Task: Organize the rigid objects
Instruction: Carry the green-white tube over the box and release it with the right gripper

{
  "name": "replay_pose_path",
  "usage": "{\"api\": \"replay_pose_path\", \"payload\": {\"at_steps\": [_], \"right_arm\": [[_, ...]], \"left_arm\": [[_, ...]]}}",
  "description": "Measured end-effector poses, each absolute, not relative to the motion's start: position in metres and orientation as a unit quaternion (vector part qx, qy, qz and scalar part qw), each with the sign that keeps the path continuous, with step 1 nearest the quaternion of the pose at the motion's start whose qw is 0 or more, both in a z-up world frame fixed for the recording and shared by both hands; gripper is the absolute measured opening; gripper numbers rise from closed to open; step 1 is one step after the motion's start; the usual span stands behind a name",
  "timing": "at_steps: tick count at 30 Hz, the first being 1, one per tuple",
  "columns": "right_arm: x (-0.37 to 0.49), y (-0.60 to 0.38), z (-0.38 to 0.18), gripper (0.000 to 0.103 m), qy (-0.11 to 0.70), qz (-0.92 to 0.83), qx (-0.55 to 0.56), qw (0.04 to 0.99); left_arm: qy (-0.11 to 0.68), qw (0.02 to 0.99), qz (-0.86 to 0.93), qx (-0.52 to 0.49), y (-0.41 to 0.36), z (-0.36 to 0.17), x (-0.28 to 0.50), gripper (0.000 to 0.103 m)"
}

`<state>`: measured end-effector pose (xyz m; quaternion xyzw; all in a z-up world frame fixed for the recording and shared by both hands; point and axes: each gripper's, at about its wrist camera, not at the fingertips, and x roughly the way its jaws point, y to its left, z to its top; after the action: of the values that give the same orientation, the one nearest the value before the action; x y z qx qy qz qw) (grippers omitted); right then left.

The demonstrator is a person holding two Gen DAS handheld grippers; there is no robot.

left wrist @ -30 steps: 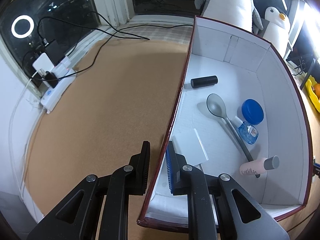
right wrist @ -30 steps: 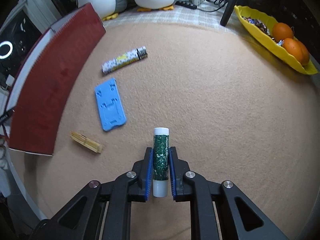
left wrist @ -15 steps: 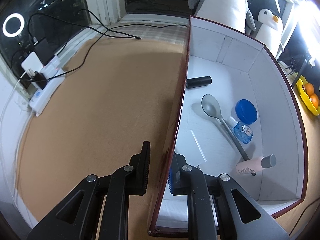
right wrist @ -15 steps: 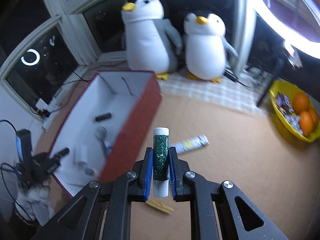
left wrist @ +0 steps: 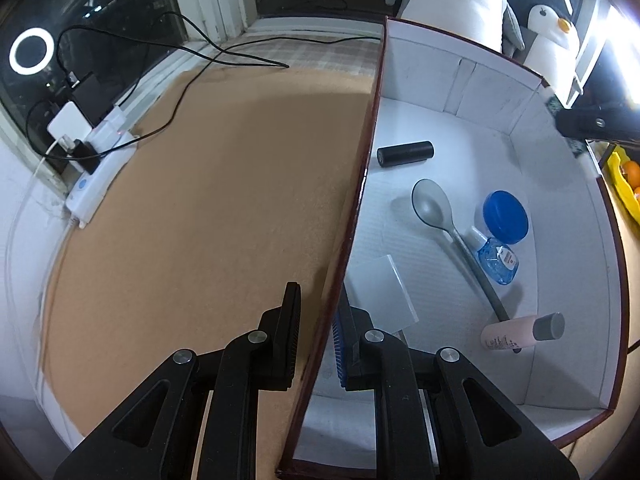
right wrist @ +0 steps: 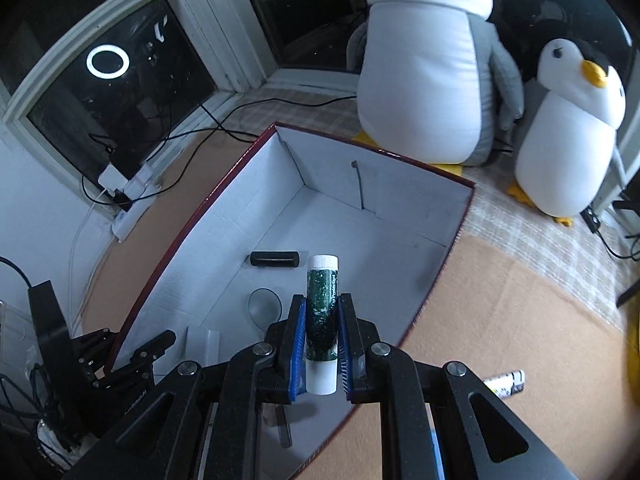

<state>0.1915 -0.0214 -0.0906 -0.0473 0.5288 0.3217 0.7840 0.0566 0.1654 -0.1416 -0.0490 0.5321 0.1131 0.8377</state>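
Item in hand: lip balm tube [right wrist: 322, 312], dark green label, white cap at the far end, white base at the near end.
Location: held in the air above the open box [right wrist: 404, 216], over its near half; not touching the floor of the box.
Right gripper [right wrist: 320, 344]: pressed onto the tube's lower body, one blue pad on each side; tube points straight ahead along the fingers.
Handling, judged: light, stiff plastic cylinder with a smooth label; likely to roll once set down and to slip if pinched near the cap. The mid-body hold across the diameter looks sound.
Left gripper [left wrist: 316, 336]: straddles the box's left wall [left wrist: 360, 184], one finger outside and one inside; the outer finger stands slightly off the wall, and I cannot tell whether the inner one bears on it.
Box contents: black cylinder [left wrist: 405, 153] at the far left; grey spoon [left wrist: 434, 208] in the middle; blue lid [left wrist: 505, 217] and small blue bottle [left wrist: 497, 261] right of the spoon; pink bottle [left wrist: 520, 332] with grey cap near the right wall; white flat card [left wrist: 384, 294] near the left gripper.
Free floor, judged: bare space lies between the black cylinder and the far wall.
Outside box: patterned tube [right wrist: 505, 385] on the tan mat [right wrist: 520, 320], right of the box.
Background: two plush penguins [right wrist: 424, 68] beyond the far wall.
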Motion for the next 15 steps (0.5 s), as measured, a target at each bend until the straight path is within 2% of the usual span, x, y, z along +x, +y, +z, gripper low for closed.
{"api": "replay_pose_path", "payload": {"at_steps": [14,15], "right_arm": [[0.202,-0.022,-0.104,0.014,0.529,0.314,-0.046,0.787],[0.203,-0.022,-0.104,0.019,0.529,0.316,-0.044,0.786]], "left_arm": [[0.529,0.839,0.118,-0.048,0.164,-0.142,0.057,0.014],[0.529,0.839,0.117,-0.049,0.165,-0.142,0.057,0.014]]}}
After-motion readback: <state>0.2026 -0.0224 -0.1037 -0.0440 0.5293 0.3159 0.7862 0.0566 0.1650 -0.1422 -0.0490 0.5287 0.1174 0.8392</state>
